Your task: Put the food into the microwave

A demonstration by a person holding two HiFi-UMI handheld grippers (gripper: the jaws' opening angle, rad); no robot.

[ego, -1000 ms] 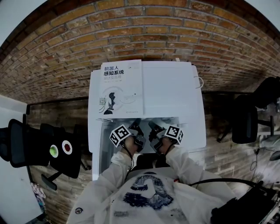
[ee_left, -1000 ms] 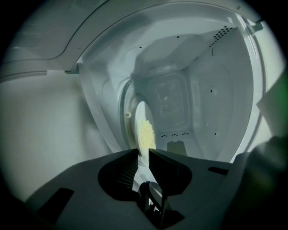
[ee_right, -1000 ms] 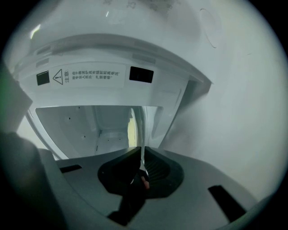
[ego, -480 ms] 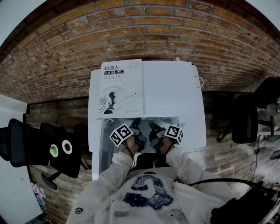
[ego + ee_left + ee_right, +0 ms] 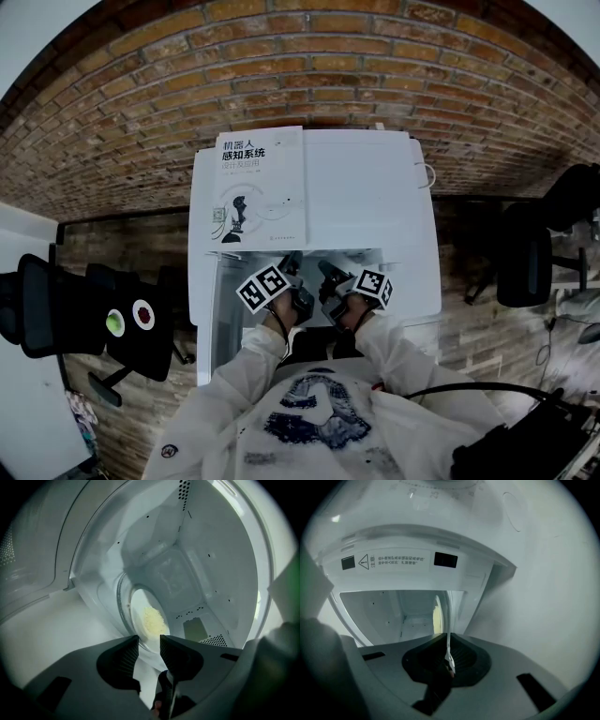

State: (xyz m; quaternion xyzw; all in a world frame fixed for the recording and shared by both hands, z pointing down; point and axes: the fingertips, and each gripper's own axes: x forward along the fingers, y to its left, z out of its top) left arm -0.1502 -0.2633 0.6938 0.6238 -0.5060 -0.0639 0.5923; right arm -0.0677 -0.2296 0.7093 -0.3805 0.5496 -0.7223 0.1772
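A white microwave point(image 5: 375, 197) stands with its door open, and both grippers are at its mouth. Inside the cavity a white plate point(image 5: 138, 603) carries a heap of pale yellow food point(image 5: 152, 620). My left gripper point(image 5: 149, 641) is just short of the plate's near rim. Its jaws have just been opening and now stand apart with nothing pressed between the pads. My right gripper point(image 5: 448, 637) is shut on the plate's thin white rim point(image 5: 449, 648), seen edge-on. In the head view the left gripper point(image 5: 292, 261) and the right gripper point(image 5: 324, 270) sit side by side.
A book point(image 5: 260, 187) lies on the microwave's top at the left. The open door point(image 5: 203, 319) hangs at the left of the mouth. A warning label point(image 5: 393, 560) runs along the cavity's frame. Black office chairs stand at the left point(image 5: 56, 309) and the right point(image 5: 525, 253).
The left gripper's marker cube has rolled a little in place. The right gripper and both arms have kept still.
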